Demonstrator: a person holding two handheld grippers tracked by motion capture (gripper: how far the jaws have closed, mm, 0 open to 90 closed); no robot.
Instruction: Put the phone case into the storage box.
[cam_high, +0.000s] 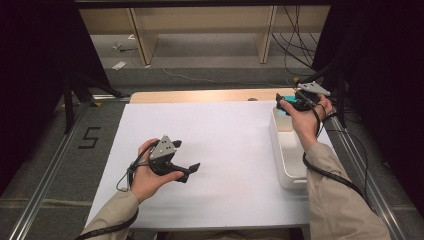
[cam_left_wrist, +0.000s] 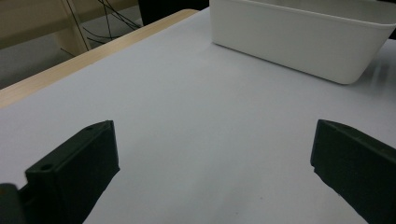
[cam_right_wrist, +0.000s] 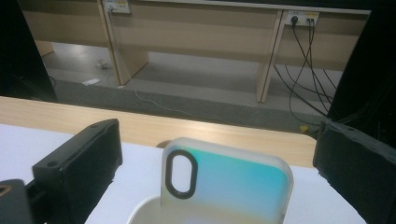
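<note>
A translucent phone case (cam_right_wrist: 233, 186) with a teal sheen and a black oval camera cut-out stands upright at the far end of a white bin (cam_high: 280, 150). In the high view it shows as a teal patch (cam_high: 286, 110). My right gripper (cam_high: 291, 102) hovers over that end of the bin. Its jaws (cam_right_wrist: 217, 127) are spread wide on either side of the case, not touching it. My left gripper (cam_high: 186, 156) rests low over the white sheet at centre-left, open, with bare sheet between its jaws (cam_left_wrist: 212, 128).
The white sheet (cam_high: 220, 145) covers most of the wooden table (cam_high: 200, 95). The bin (cam_left_wrist: 299, 42) lies along the sheet's right edge. Cables (cam_high: 300, 50) and wooden furniture legs stand on the floor beyond the table. Metal rails run along both sides.
</note>
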